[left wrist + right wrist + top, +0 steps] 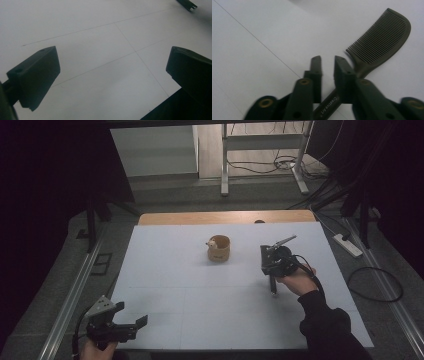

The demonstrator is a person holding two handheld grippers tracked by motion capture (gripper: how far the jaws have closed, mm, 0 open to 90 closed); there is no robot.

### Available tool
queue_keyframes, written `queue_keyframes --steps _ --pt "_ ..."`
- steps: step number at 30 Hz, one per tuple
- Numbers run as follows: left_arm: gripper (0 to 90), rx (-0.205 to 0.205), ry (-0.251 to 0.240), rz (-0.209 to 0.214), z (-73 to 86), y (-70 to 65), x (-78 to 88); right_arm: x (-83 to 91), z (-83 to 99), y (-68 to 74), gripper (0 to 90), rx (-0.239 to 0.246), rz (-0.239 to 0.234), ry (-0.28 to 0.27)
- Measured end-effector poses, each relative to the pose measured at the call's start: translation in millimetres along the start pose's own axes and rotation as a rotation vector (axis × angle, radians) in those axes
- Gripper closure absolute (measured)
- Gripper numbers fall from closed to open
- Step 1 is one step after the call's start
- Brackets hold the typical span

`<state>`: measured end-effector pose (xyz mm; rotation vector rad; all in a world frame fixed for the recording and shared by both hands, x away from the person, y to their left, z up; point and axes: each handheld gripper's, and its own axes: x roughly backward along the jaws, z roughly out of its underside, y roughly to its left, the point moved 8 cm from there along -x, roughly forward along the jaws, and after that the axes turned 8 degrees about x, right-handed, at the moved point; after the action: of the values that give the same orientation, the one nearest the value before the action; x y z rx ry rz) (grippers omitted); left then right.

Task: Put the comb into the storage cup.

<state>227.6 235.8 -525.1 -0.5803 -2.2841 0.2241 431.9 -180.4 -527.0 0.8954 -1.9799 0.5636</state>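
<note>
The right gripper point(327, 65) was seen with its 2 jaws drawn nearly together over the handle of a dark comb point(379, 37), which lay flat on the white surface point(165, 270). Whether the handle was actually pinched could not be told. In the high view the right gripper point(272, 285) was pointed down at the surface, well right of a small wooden cup point(219, 248). The left gripper point(132, 322) was held low at the near left corner, its jaws spread wide with nothing between them.

Comb point(380, 37) handle end hidden under right claw point(327, 65).
</note>
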Motion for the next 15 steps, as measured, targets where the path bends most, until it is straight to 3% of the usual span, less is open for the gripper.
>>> queue_keyframes --steps 1,3,6,9,15 --pt "0.0 0.000 0.000 0.000 0.0 0.0 0.0 -0.4 -0.7 -0.3 88.5 0.002 -0.004 -0.004" --pt "0.0 -0.001 0.000 0.001 0.0 -0.1 0.1 -0.5 -1.1 -0.2 89.5 0.002 -0.010 -0.005" --pt "0.0 0.000 -0.001 0.001 0.0 0.0 0.0 -1.4 -1.2 1.0 89.6 0.018 -0.030 -0.002" --pt "0.0 -0.001 -0.001 0.001 0.0 -0.1 0.1 -3.7 -0.1 0.8 89.6 0.046 -0.015 0.000" --pt "0.0 0.001 -0.003 0.004 -0.1 -0.1 0.4 -10.5 3.7 2.7 89.6 0.054 -0.019 0.008"
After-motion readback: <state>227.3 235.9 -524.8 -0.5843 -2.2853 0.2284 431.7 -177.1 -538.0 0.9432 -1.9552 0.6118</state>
